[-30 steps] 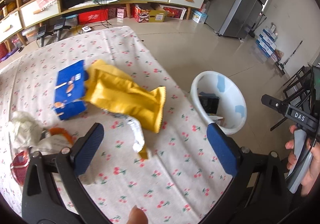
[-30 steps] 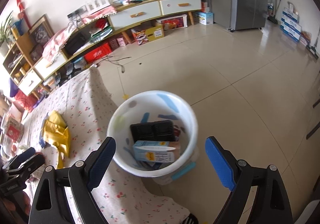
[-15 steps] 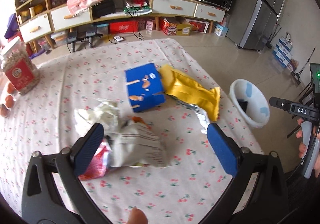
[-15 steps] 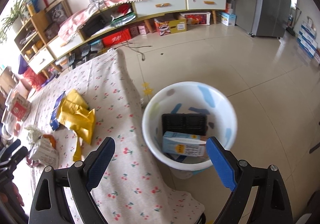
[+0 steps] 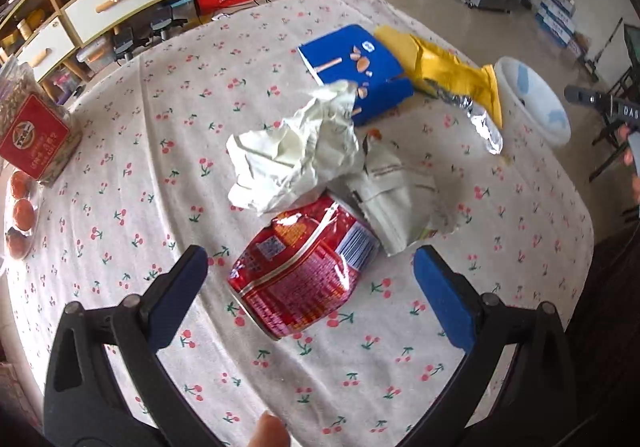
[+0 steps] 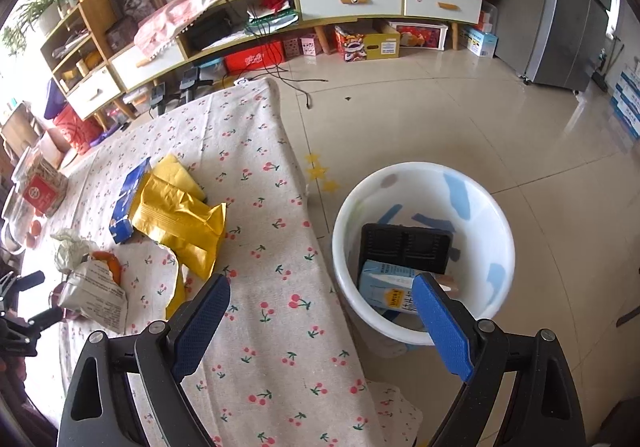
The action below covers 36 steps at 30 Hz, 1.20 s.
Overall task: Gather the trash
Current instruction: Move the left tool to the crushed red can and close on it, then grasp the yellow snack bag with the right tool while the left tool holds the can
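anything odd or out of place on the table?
Just the trash: a red wrapper lying flat between the open left claw's fingers, crumpled white paper, and a torn yellow bag with its foil lining exposed. Nothing spilled.

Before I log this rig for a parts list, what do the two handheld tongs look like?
Both look alike. The left tongs and right tongs each have two black, cut-out plastic arms with silver pivot screws, tipped with flat, textured blue pads. Seen from the left camera, the right unit's black body carries white "DAS" lettering.
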Each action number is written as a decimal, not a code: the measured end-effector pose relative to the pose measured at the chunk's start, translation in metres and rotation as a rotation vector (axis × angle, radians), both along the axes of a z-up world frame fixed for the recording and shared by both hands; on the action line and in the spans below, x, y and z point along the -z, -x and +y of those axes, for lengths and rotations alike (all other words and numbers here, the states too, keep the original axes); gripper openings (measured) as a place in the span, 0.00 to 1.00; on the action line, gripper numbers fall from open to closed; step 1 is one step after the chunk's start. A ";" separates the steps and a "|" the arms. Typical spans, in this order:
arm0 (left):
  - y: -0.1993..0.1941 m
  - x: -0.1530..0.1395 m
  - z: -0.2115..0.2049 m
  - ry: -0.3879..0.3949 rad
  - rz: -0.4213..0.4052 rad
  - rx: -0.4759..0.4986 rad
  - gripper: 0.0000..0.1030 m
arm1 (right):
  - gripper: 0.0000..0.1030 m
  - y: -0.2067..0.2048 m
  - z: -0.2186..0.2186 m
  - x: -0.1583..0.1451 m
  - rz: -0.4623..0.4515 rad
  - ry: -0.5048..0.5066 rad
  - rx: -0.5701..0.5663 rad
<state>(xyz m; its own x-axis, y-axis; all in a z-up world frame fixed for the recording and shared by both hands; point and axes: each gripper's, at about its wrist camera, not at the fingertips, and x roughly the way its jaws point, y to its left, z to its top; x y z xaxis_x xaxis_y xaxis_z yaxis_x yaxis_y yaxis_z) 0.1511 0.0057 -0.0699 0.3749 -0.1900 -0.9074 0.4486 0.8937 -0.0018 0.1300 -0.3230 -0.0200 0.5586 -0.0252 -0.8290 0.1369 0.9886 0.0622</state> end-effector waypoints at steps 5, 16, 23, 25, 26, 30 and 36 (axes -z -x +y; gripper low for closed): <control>-0.009 0.015 -0.004 -0.038 0.058 0.057 0.99 | 0.91 -0.007 0.008 0.004 0.018 -0.001 -0.013; -0.019 0.029 0.014 0.051 0.147 -0.059 0.87 | 0.91 -0.024 0.040 0.010 0.046 0.034 -0.072; 0.008 0.024 0.033 0.123 0.146 -0.196 0.87 | 0.91 -0.045 0.076 0.013 0.071 0.059 -0.197; 0.018 0.024 0.041 0.149 0.147 -0.237 0.87 | 0.91 -0.052 0.086 0.013 0.086 0.075 -0.249; 0.023 0.023 0.044 0.163 0.150 -0.257 0.87 | 0.91 -0.056 0.090 0.013 0.091 0.096 -0.263; 0.035 0.016 0.058 0.192 0.139 -0.308 0.87 | 0.91 -0.072 0.109 0.015 0.093 0.158 -0.342; 0.048 -0.003 0.081 0.260 0.096 -0.370 0.87 | 0.91 -0.085 0.137 0.031 0.088 0.218 -0.504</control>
<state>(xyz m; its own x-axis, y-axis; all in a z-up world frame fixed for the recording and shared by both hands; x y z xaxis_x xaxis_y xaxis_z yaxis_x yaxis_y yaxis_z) 0.1035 0.0866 -0.0673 0.3773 -0.2853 -0.8810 0.0859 0.9580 -0.2734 0.2149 -0.1857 -0.0509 0.4754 0.0507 -0.8783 -0.3607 0.9218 -0.1420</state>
